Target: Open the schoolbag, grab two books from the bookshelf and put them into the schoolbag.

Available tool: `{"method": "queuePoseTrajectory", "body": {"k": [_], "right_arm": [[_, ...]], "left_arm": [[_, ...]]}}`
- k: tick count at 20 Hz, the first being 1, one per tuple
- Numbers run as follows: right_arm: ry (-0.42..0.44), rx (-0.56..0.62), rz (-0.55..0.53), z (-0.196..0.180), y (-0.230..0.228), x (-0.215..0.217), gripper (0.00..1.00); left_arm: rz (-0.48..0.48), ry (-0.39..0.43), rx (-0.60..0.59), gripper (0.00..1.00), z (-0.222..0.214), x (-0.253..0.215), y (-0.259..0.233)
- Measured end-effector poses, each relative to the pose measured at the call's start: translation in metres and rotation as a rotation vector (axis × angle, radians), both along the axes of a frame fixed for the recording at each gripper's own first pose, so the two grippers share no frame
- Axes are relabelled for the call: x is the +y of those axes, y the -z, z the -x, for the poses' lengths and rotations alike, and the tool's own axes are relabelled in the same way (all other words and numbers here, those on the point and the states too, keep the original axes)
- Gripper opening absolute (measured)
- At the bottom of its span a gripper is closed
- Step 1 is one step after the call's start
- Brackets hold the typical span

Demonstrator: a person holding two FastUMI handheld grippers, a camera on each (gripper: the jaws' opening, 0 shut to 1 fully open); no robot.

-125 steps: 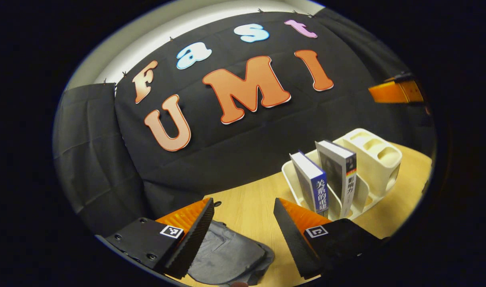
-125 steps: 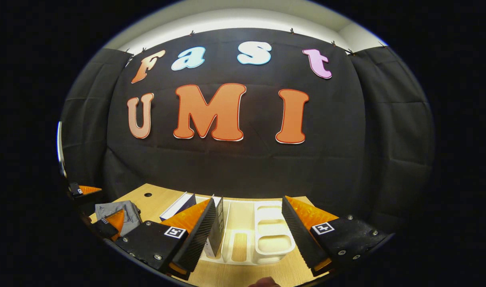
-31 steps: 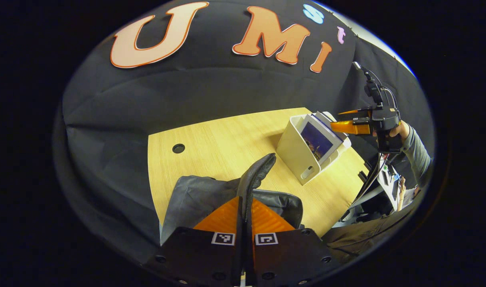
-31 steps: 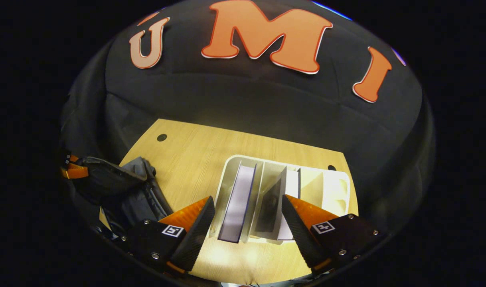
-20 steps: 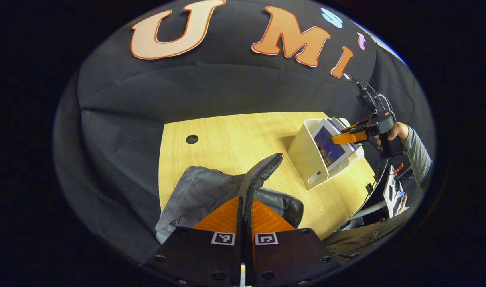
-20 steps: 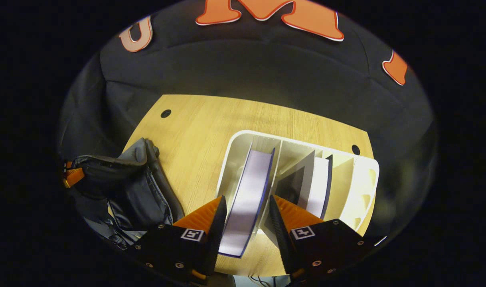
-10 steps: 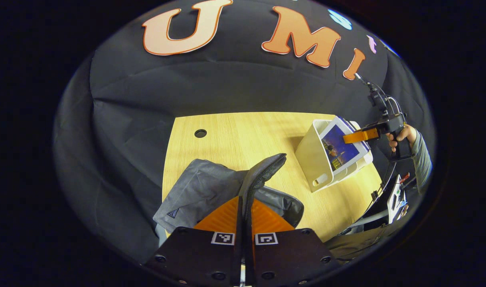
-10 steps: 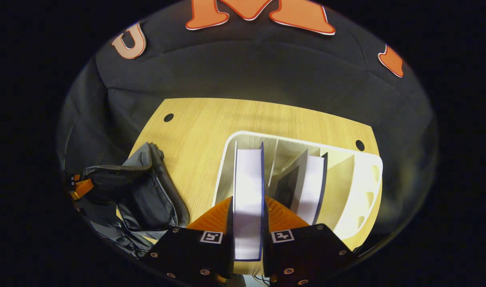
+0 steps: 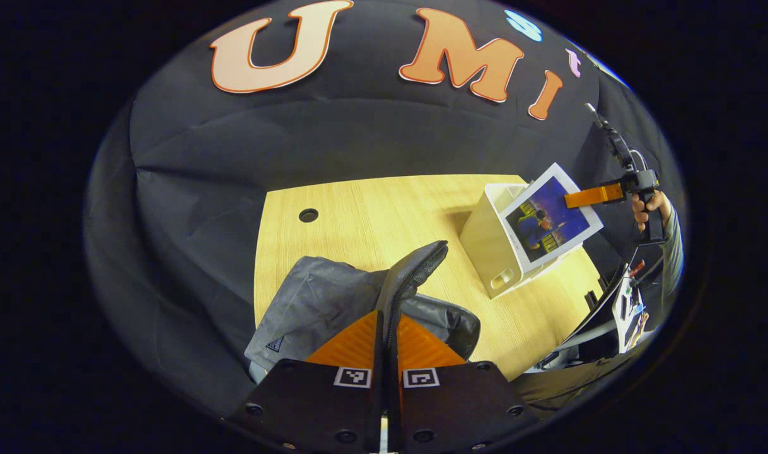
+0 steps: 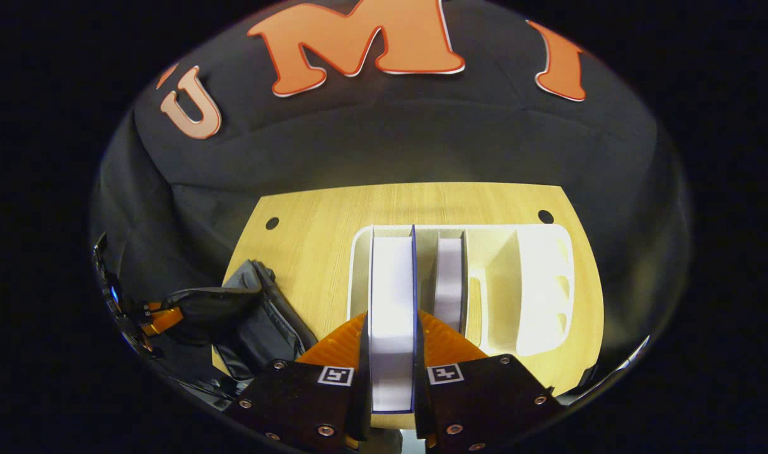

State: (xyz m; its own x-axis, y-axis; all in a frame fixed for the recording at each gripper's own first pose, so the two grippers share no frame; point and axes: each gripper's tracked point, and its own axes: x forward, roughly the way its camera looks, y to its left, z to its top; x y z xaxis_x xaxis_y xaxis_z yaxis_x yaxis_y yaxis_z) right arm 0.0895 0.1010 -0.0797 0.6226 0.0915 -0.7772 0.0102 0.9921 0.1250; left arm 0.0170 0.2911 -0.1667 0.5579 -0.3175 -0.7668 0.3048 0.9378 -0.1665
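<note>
1. Your left tongs (image 9: 385, 328) are clamped on the grey schoolbag's flap (image 9: 409, 280), on the wooden bench (image 9: 371, 208).
2. Your right tongs (image 10: 390, 343) pinch a blue-edged book (image 10: 391, 302) above the white bookshelf (image 10: 535, 284).

— Where does the schoolbag (image 10: 258, 315) lie?
— On the table (image 10: 333, 214), left of the bookshelf (image 10: 529, 284).
— And the books?
— One book (image 10: 391, 315) above the leftmost slot, the other book (image 10: 449, 284) in the next.
</note>
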Motion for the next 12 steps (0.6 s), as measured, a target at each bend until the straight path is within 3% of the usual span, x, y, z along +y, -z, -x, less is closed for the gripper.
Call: {"method": "queuePoseTrajectory", "body": {"k": [8,12], "right_arm": [[0.204,-0.083,-0.064,0.061,-0.034,0.001,0.28],[0.282,-0.104,-0.129,0.089,-0.037,0.025,0.28]], "left_arm": [[0.031,0.12,-0.008,0.04,-0.003,0.007,0.0],[0.06,0.182,-0.007,0.04,-0.003,0.01,0.002]]}}
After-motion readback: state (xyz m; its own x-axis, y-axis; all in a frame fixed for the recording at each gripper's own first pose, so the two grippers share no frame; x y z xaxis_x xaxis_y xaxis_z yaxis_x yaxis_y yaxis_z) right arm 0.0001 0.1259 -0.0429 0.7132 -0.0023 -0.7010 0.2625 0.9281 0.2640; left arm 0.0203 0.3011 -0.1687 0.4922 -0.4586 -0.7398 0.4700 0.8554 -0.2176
